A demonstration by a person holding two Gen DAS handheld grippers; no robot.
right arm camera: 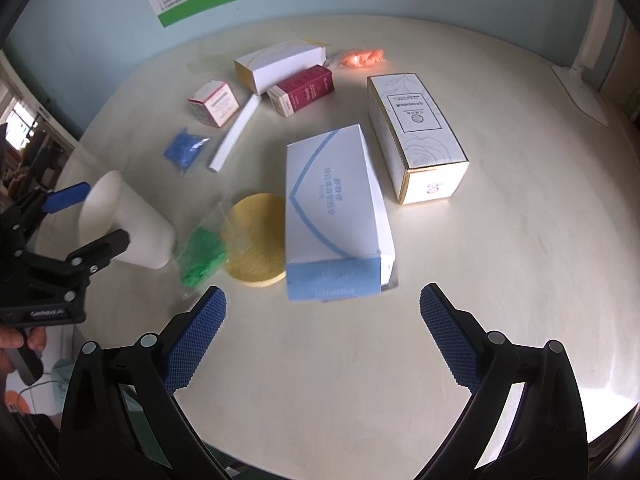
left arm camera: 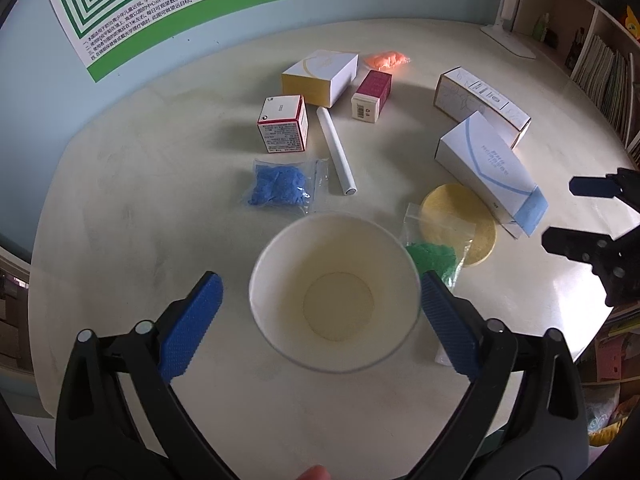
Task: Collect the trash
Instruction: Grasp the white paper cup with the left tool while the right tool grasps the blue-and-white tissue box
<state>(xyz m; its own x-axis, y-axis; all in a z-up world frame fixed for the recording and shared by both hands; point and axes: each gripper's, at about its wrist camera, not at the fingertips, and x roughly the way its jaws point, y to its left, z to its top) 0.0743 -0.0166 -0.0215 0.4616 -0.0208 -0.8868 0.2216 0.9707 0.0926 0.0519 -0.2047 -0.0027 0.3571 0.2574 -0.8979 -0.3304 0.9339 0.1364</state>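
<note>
A white paper cup (left arm camera: 335, 292) lies tipped with its mouth toward my left gripper (left arm camera: 322, 300), whose open fingers stand on either side of it; the right pad is at the rim, the left pad apart. The cup also shows in the right wrist view (right arm camera: 128, 224). A bag of green bits (left arm camera: 434, 258) and a yellow round sponge (left arm camera: 460, 220) lie just right of the cup. A bag of blue bits (left arm camera: 280, 186) and a white tube (left arm camera: 336, 152) lie beyond it. My right gripper (right arm camera: 322, 320) is open and empty, just before a white-and-blue box (right arm camera: 334, 216).
The round cream table (left arm camera: 160, 208) also holds a red-and-white carton (left arm camera: 284, 124), a yellow-edged box (left arm camera: 320, 76), a maroon box (left arm camera: 372, 94), an orange bag (left arm camera: 386, 59) and a white floral box (right arm camera: 416, 136). A white lamp base (left arm camera: 508, 40) and bookshelves (left arm camera: 592, 52) stand at the right.
</note>
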